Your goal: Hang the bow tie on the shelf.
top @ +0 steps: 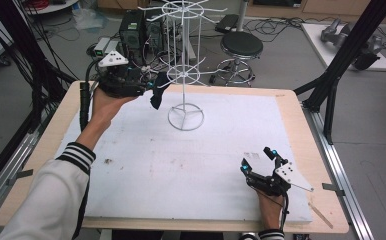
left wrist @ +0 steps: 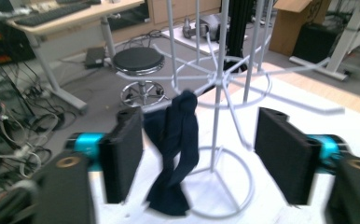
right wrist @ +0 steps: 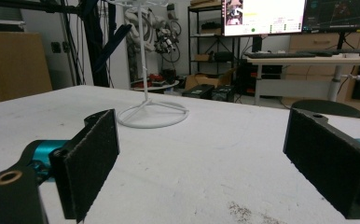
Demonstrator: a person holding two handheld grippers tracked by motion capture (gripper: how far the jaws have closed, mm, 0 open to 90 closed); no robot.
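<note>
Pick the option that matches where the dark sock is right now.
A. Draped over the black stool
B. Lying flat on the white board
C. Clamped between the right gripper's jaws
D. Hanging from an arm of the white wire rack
D. In the left gripper view the dark sock hangs folded over an arm of the white wire rack, between the open jaws of the left gripper, which do not touch it.

Even, bright indoor light, soft shadows, blurred edges in the left gripper view.
</note>
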